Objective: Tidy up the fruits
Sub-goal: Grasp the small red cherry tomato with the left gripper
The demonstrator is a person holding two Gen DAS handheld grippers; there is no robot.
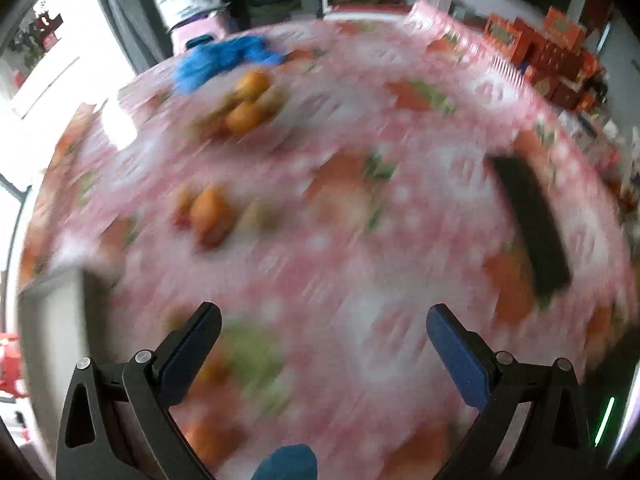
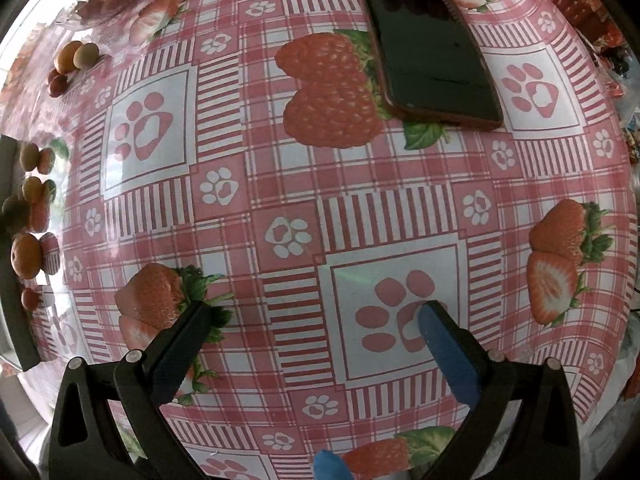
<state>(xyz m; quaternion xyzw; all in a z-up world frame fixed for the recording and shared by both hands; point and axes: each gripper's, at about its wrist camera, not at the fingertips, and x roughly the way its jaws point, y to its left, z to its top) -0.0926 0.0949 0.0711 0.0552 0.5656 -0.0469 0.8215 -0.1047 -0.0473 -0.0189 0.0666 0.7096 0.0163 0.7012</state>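
Nearest, the right gripper (image 2: 314, 320): fingers spread wide, nothing between them, poised over the tablecloth (image 2: 280, 184), a glossy pink-and-white check printed with strawberries and paw marks, which covers the whole table. Left gripper (image 1: 322, 320): likewise spread wide and empty, above the same cloth; its view is heavily smeared by motion, so small detail there cannot be read. Blue-gloved fingertip (image 2: 328, 466) at the bottom edge of the right wrist view. Fruits, first lot: small round pieces, orange, reddish and dull green, strung along the table's left side beside a dark-edged tray (image 2: 16, 312); whether they lie in it or just beside it cannot be told. Fruits, second lot: an orange piece (image 2: 67, 56) touching a tan-green piece (image 2: 85, 55), with a red piece (image 2: 58, 85) just beside them, loose on the cloth further back at left. Phone (image 2: 432, 44): dark screen up, lying flat on the cloth at mid-table, well apart from all fruit, partly covering a printed strawberry. Further back, a clear dish (image 1: 248, 120) holding several orange fruits, blurred. Behind it, a crumpled blue cloth (image 1: 224, 58) near the far table edge. Beyond the table: stacked orange-red boxes (image 1: 548, 52) at far right, bright windows at left, a dark shelving unit behind.
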